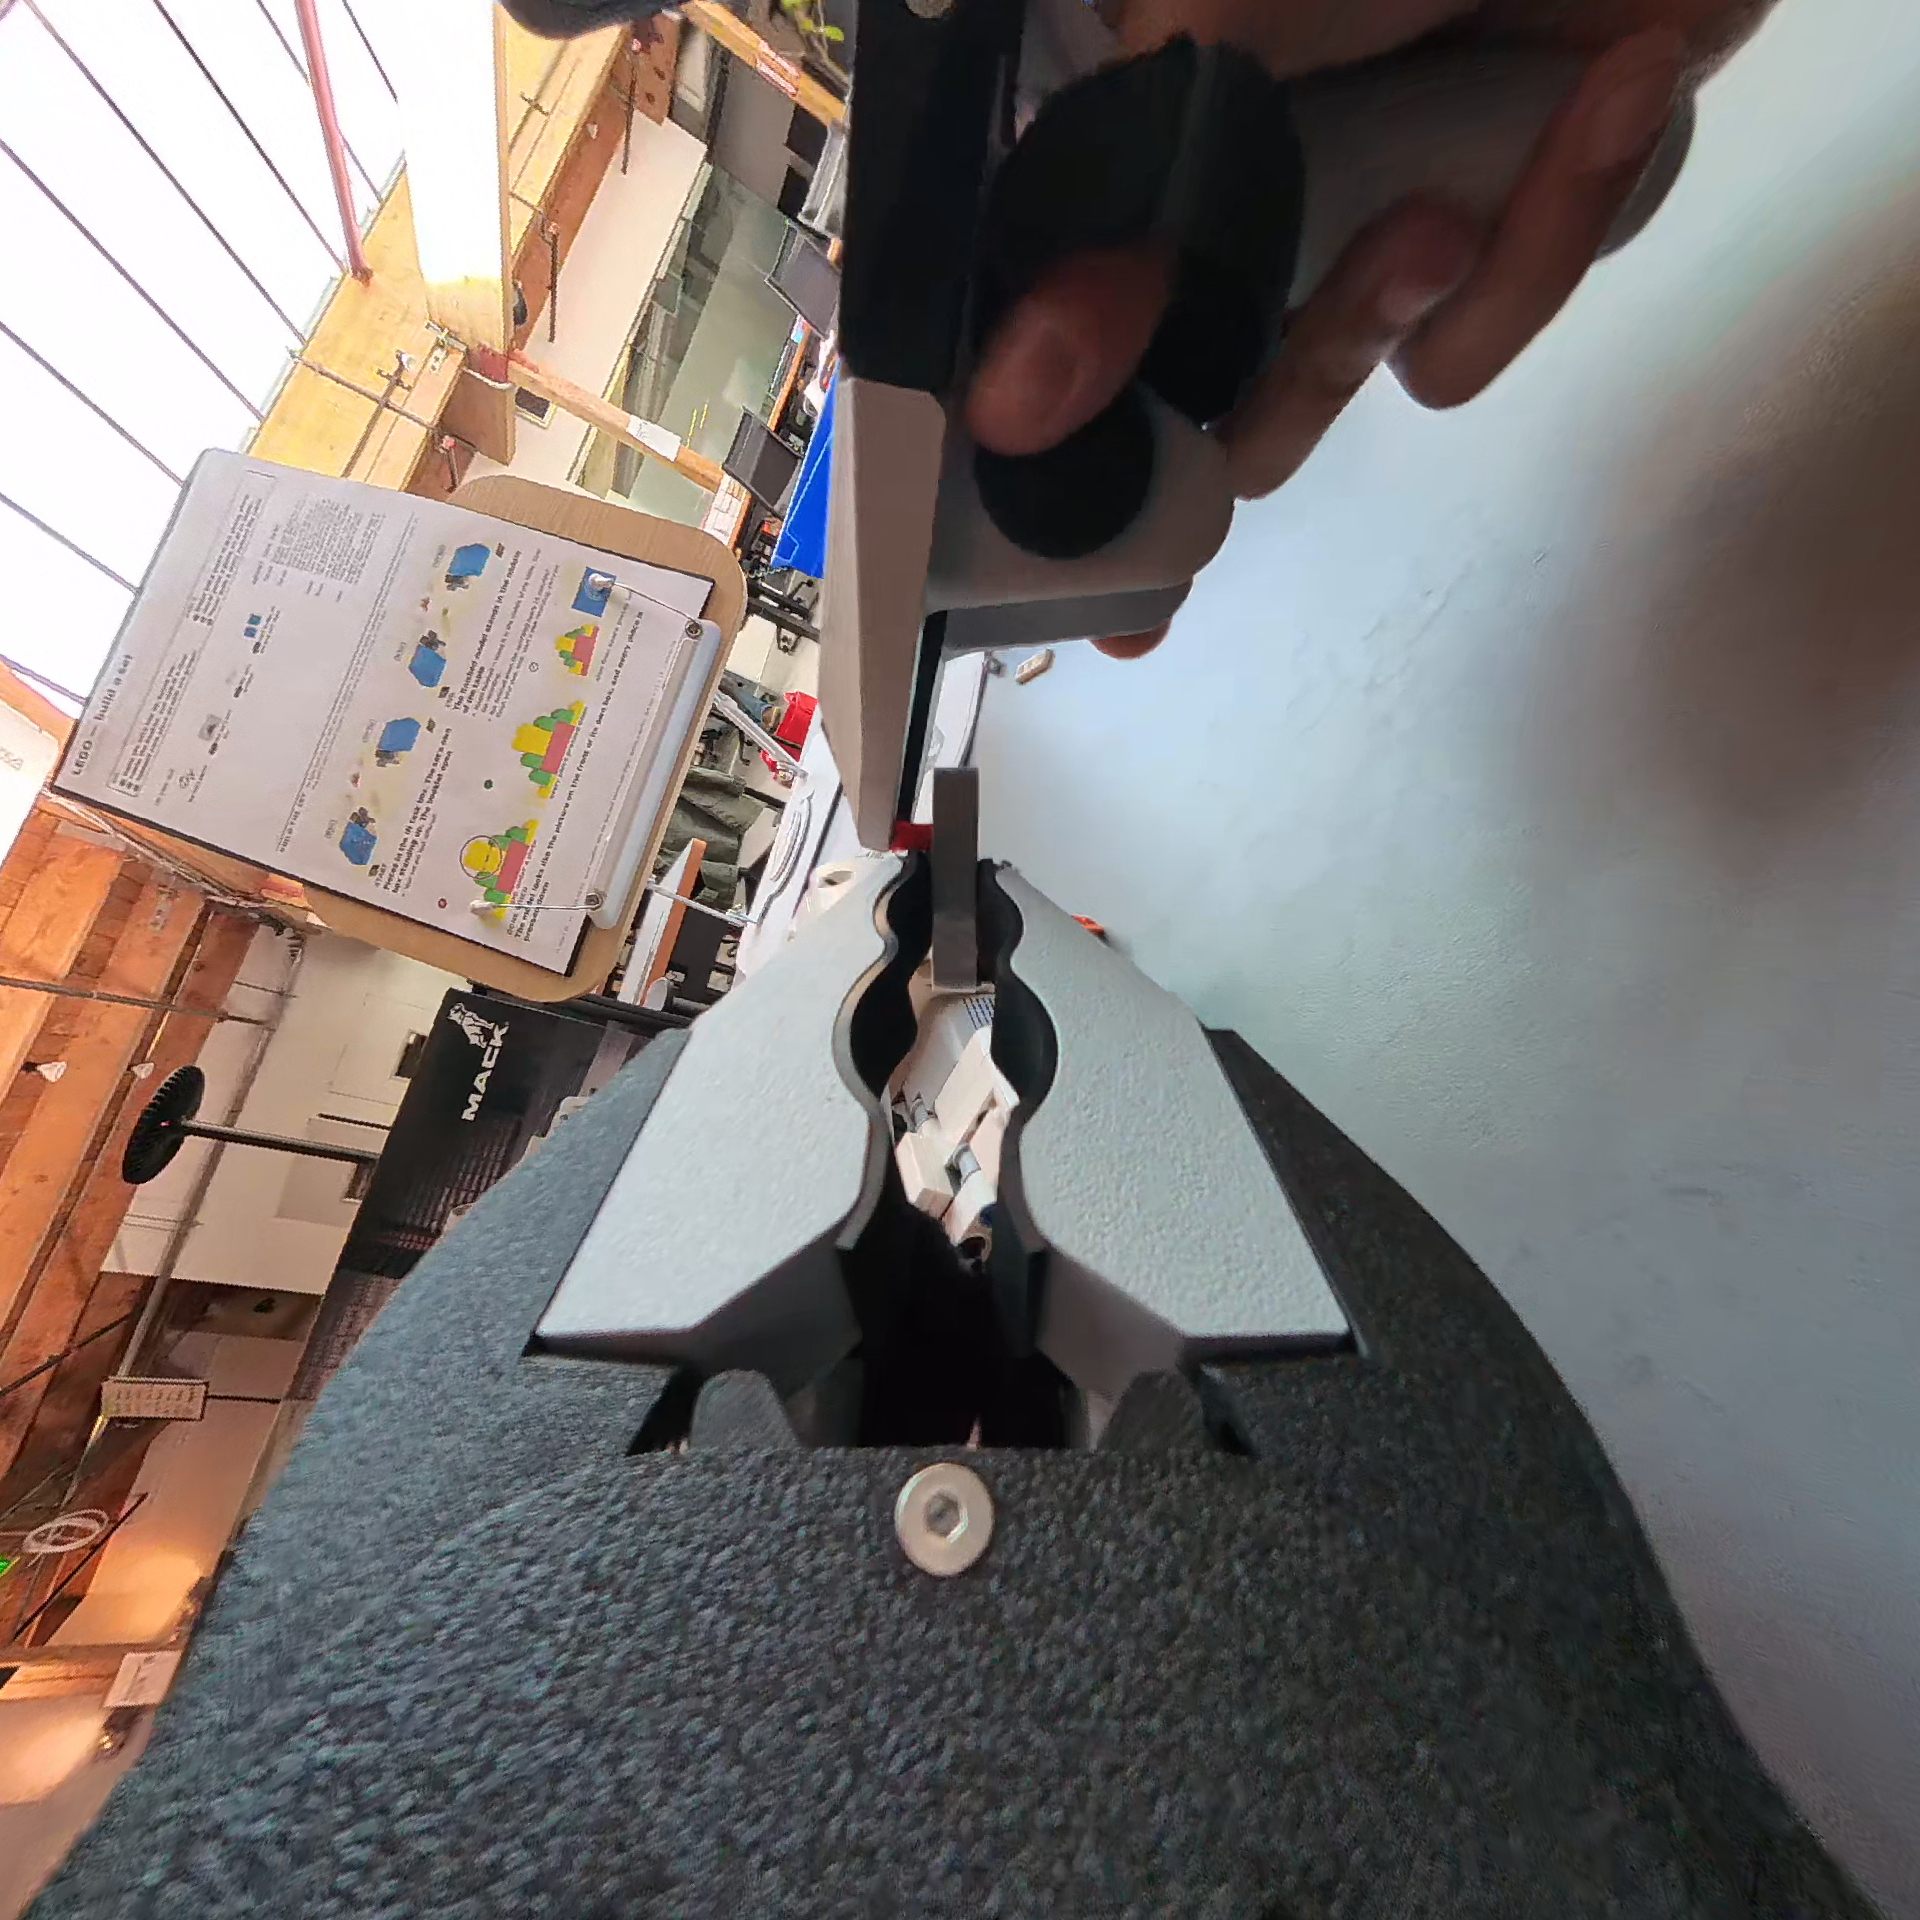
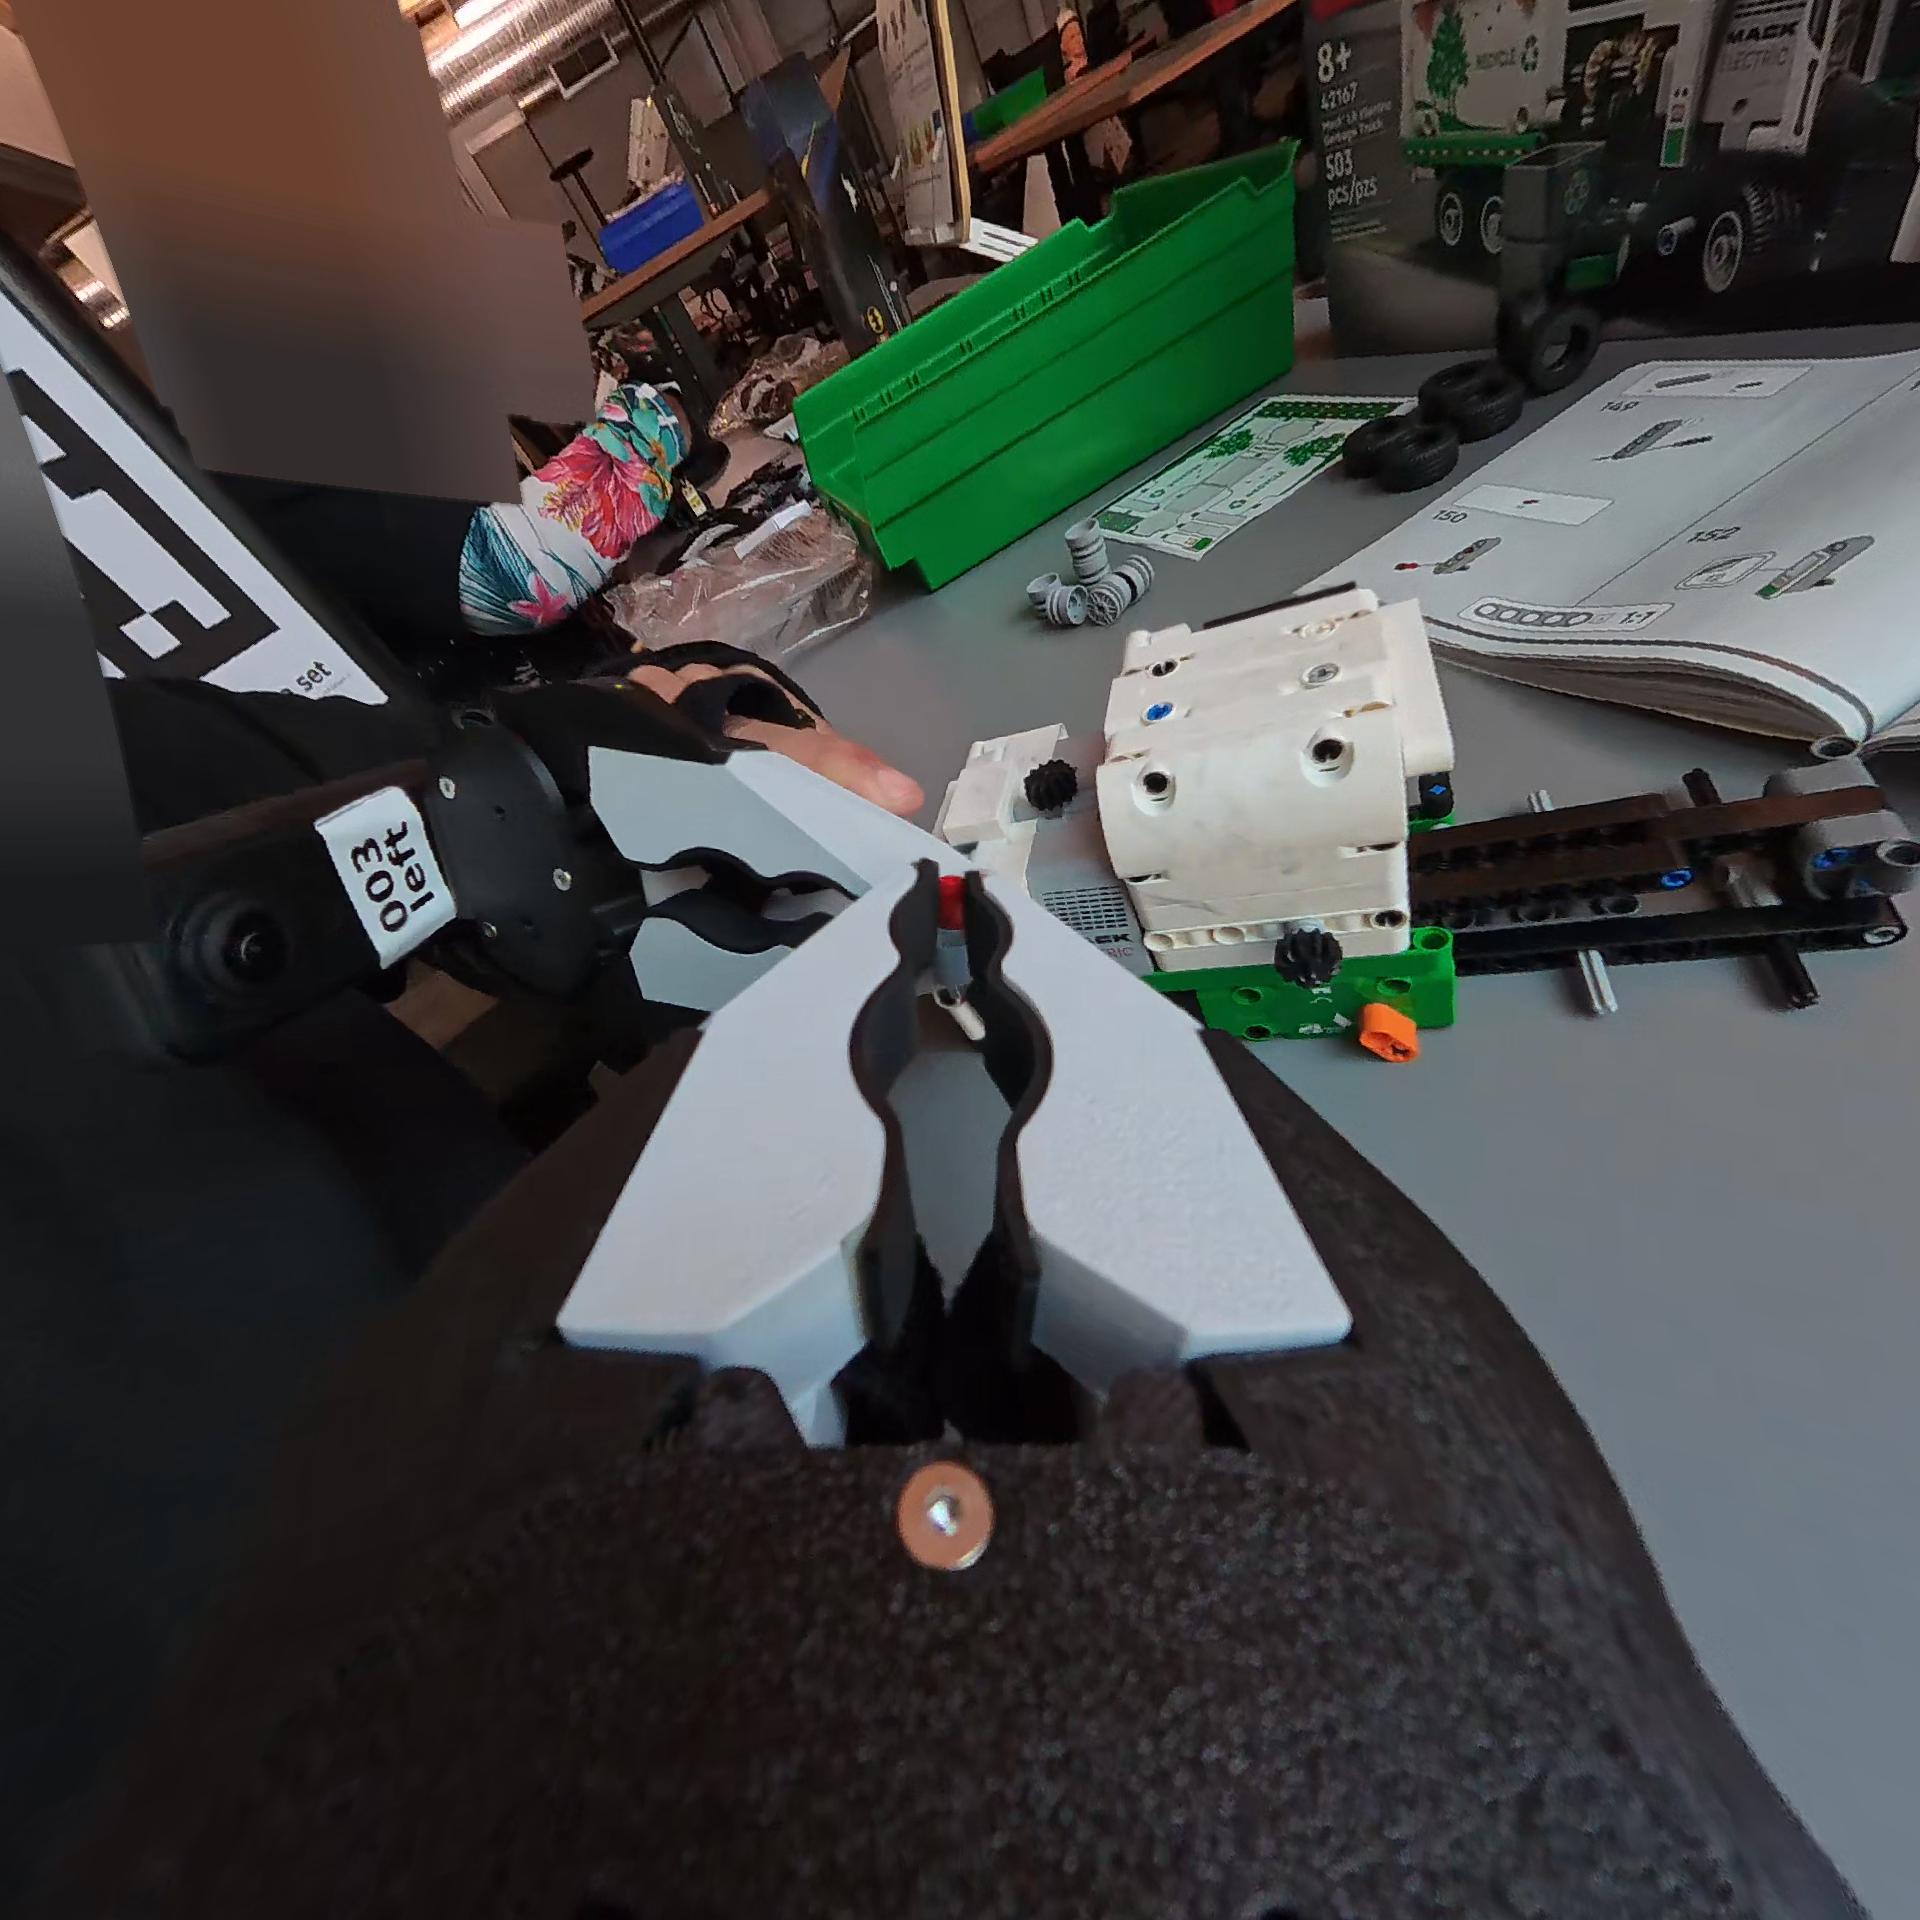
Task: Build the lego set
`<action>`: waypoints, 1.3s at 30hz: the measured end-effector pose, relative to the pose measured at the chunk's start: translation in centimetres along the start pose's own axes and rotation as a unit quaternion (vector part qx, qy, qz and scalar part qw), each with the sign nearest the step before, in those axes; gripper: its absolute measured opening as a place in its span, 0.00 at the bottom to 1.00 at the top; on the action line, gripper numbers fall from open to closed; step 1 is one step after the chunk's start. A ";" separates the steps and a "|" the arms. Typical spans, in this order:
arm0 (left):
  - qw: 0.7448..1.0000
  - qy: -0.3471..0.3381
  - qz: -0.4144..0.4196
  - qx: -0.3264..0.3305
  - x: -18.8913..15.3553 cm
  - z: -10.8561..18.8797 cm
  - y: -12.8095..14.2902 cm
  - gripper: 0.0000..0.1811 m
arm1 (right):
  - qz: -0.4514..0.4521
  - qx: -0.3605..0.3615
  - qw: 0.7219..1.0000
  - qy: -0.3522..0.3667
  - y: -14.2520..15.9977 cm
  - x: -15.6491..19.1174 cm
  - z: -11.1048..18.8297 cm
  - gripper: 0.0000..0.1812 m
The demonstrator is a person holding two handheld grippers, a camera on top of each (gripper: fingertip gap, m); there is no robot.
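Right wrist view: small grey-red piece [image 2: 951,935] pinched at right gripper [image 2: 945,914] fingertips.

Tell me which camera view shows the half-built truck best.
The right wrist view: the half-built truck lies whole on the grey table, white cab and black frame clear. The left wrist view shows only a white sliver between that gripper's fingers.
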State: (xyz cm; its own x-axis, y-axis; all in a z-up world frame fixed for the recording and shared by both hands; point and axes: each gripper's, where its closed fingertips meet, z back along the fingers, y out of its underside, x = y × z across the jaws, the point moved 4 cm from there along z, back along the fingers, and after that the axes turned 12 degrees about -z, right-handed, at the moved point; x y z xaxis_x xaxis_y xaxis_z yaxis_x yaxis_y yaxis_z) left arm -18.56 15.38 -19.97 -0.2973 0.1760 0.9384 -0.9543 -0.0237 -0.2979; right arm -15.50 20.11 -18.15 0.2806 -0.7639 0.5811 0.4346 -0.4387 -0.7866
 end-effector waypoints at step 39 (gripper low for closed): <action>0.999 -0.007 -0.032 0.014 -0.1 -0.1 0.1 0.04 | -0.108 -0.033 0.994 -0.009 0.6 -0.3 0.1 0.02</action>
State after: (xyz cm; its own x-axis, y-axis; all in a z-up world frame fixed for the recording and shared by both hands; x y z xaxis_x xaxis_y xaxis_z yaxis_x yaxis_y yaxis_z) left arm -18.64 15.45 -20.17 -0.2358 0.1635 0.9579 -0.9718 -0.0406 -0.2323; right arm -15.26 20.11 -18.83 0.2020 -0.6410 0.7405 0.4298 -0.6214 -0.6551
